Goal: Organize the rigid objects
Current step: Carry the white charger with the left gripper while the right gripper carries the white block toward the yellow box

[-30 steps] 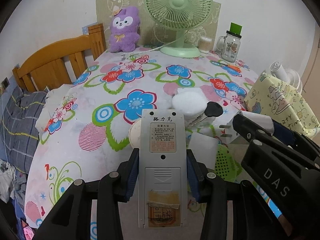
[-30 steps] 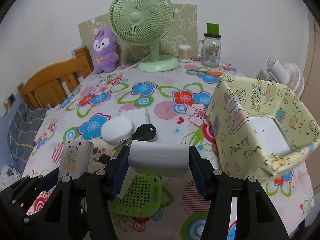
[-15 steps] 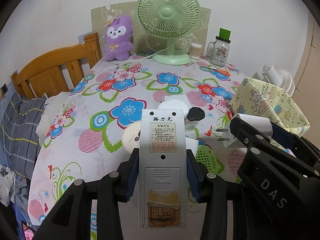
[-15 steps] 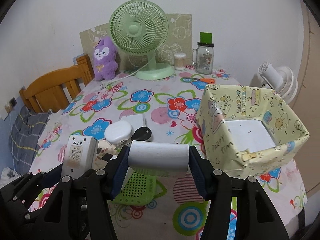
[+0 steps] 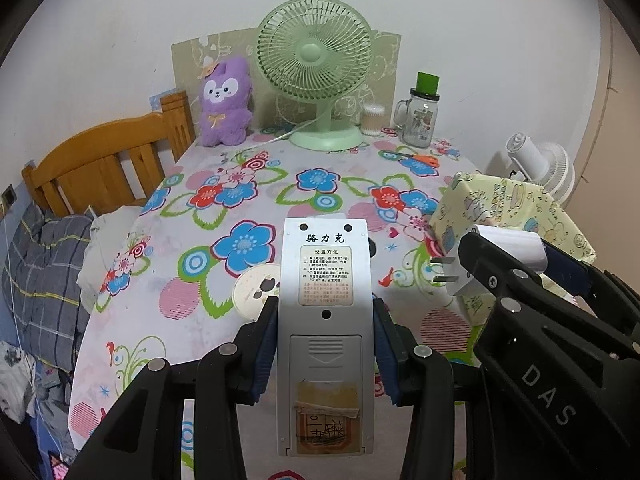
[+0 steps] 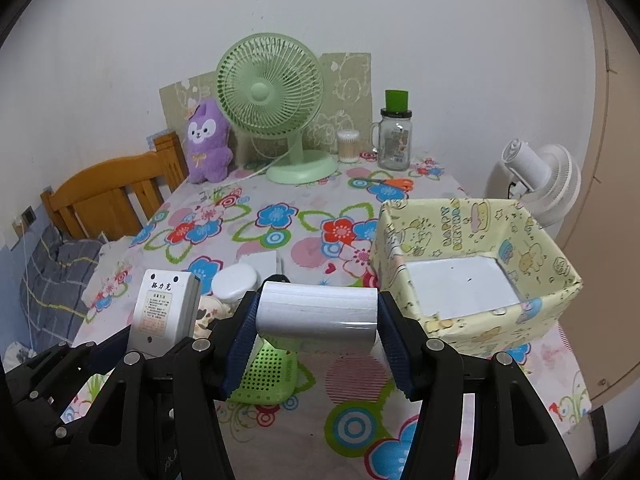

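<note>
My left gripper point(image 5: 325, 324) is shut on a grey remote control point(image 5: 324, 320), back side up, held above the flowered table. It also shows in the right wrist view point(image 6: 160, 308). My right gripper point(image 6: 317, 316) is shut on a white plug adapter point(image 6: 317, 312), held above the table just left of the yellow paper box point(image 6: 500, 320); its prongs show in the left wrist view point(image 5: 444, 270). The box holds nothing but its white floor. A white round case point(image 6: 236, 280), a green perforated holder point(image 6: 268, 376) and a round patterned disc point(image 5: 256, 286) lie on the table below.
A green fan point(image 6: 276, 108), a purple plush point(image 6: 208, 140), a cotton swab jar point(image 6: 347, 146), a glass mug jar point(image 6: 395, 140) and orange scissors point(image 6: 394, 183) stand at the back. A wooden bed frame point(image 6: 108, 192) is left, a white fan point(image 6: 540, 176) right.
Both grippers have risen and pulled back from the table with their objects still held. The right gripper now looks down into the yellow box more.
</note>
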Motion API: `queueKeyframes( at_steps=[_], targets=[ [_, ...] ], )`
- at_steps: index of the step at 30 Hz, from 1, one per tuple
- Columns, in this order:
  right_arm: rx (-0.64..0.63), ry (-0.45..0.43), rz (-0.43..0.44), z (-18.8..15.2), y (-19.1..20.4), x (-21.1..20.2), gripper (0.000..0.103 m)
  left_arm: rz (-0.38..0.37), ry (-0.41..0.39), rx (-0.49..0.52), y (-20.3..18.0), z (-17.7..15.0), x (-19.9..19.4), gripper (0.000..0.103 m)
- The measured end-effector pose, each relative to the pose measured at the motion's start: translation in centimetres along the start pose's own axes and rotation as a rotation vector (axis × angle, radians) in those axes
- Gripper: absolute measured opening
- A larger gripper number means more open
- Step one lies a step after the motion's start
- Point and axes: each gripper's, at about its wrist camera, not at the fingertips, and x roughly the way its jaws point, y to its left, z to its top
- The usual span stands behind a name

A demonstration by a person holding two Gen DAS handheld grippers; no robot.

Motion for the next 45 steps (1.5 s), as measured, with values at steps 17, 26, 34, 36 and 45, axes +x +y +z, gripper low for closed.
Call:
queueKeyframes(
  at_steps=[17,26,34,36,45],
  targets=[
    [0.032,-0.051,0.001,1.8,-3.2,-2.0,0.061,-0.016,-0.036,0.016,-3.0,1.9,-1.5,0.045],
    [0.051,-0.056,-0.02,2.6,-6.2,-1.8,0.061,-0.035,-0.039,0.047,-6.4,2.9,-0.7,0.045],
    [0.053,-0.05,-0.053,3.4,-9.2,-1.1,0.061,-0.06,-0.035,0.053,-9.4,3.8,0.8,0.045],
    [0.051,-0.048,-0.059,3.6,-10.0,-0.8,0.061,-0.066,-0.029,0.051,-10.0,4.1,1.2,0.045],
    [0.051,-0.049,-0.071,4.9,-12.9,0.6,0.061,-0.068,-0.024,0.056,-13.1,5.6,3.2,0.045]
  ],
)
